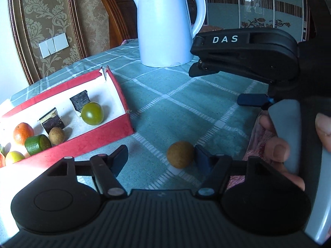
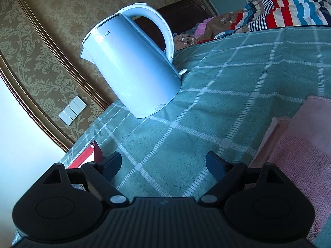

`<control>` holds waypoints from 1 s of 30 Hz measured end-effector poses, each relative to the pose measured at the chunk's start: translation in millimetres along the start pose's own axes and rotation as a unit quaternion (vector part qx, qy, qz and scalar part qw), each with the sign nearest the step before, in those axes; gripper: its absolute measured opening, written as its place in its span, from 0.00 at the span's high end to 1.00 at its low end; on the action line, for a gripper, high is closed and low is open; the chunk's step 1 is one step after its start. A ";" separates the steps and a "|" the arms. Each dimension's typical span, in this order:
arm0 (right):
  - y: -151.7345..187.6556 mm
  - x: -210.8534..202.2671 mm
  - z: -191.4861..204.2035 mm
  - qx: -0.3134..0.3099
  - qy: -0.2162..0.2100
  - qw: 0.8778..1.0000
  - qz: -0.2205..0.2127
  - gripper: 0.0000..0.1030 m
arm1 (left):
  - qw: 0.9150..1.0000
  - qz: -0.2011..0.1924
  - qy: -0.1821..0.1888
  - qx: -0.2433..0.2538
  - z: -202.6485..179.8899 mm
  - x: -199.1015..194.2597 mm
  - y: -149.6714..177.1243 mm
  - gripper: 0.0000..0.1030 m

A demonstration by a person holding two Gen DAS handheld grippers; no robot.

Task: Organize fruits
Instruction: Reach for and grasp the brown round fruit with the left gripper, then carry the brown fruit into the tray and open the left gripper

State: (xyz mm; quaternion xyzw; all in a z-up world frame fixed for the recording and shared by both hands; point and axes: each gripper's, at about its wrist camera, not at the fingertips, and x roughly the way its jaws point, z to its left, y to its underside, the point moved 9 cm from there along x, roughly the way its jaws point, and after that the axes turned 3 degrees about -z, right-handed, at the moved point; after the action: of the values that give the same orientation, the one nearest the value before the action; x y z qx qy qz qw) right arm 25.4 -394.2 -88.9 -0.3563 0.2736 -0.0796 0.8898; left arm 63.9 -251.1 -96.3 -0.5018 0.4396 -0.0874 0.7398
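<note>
left gripper point(image 1: 160, 158): half open, holds nothing; small round brown fruit point(image 1: 180, 154) lies on the green checked tablecloth point(image 1: 175, 103), touching only the right-side finger | advice: centre the jaws on the fruit, close softly, carry to red cardboard box point(image 1: 86, 142) | right gripper point(image 2: 164, 162): wide open, empty | its view misses the fruit, shows the white kettle point(image 2: 134, 78)

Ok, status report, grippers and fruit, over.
Left gripper open, longan against one of its fingers. Right gripper open, empty. Red box nearby, path clear.
</note>
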 end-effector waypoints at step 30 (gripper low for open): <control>34.3 9.3 42.5 -0.149 -0.006 0.988 0.046 0.13 | 0.988 -0.028 -0.123 -0.087 86.7 -53.5 5.2 0.76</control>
State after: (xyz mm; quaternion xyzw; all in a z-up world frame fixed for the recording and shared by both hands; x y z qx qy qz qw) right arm 54.5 -347.1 -90.8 -0.4721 0.2936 0.0051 0.8312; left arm 94.3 -160.4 -61.0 -0.5835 0.3375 -0.0070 0.7387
